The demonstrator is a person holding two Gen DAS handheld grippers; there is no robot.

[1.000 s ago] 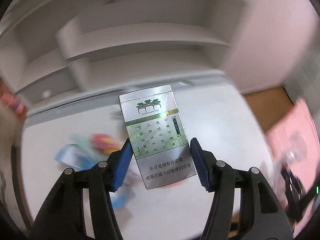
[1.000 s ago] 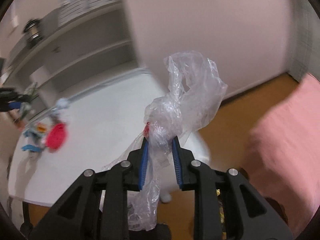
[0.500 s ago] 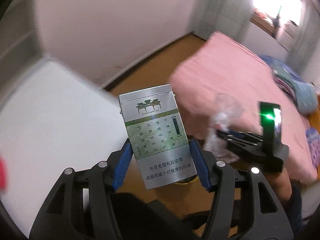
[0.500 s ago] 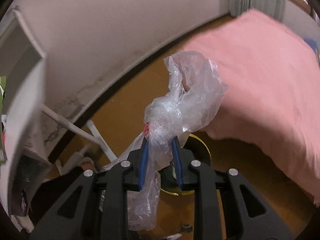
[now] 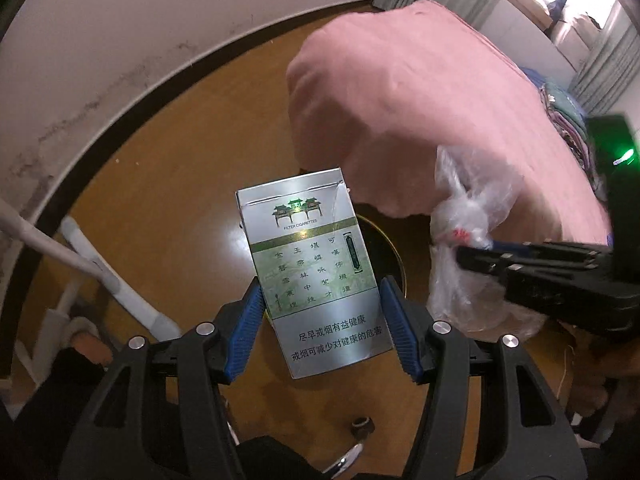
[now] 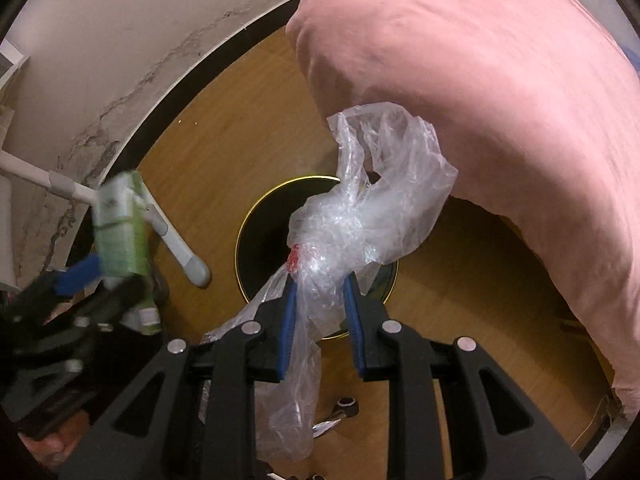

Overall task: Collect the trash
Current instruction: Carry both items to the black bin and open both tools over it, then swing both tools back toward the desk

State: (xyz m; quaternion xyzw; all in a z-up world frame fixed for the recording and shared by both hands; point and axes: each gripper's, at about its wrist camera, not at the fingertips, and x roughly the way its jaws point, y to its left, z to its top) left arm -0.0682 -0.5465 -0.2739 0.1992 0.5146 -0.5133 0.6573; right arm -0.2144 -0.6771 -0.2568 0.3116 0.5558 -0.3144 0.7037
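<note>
Left gripper (image 5: 322, 320) clamped on a silver-green cigarette pack (image 5: 310, 268), upright between blue pads. Right gripper (image 6: 320, 312) pinching a crumpled clear plastic bag (image 6: 360, 208) — both poised over a black gold-rimmed bin (image 6: 264, 236) on the wooden floor (image 6: 208, 152), beside a pink bedcover (image 6: 500, 80).

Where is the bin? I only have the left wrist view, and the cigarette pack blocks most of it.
Observer: In the right wrist view the black bin stands open on the wooden floor, directly below the plastic bag in the right tongs.
Operator: Is my pack over it too?
Observer: Not there; the cigarette pack in the left tongs appears off to the bin's left, near a white table leg.
Operator: Anything beside the bin?
Observer: A pink bed overhangs its right side.
</note>
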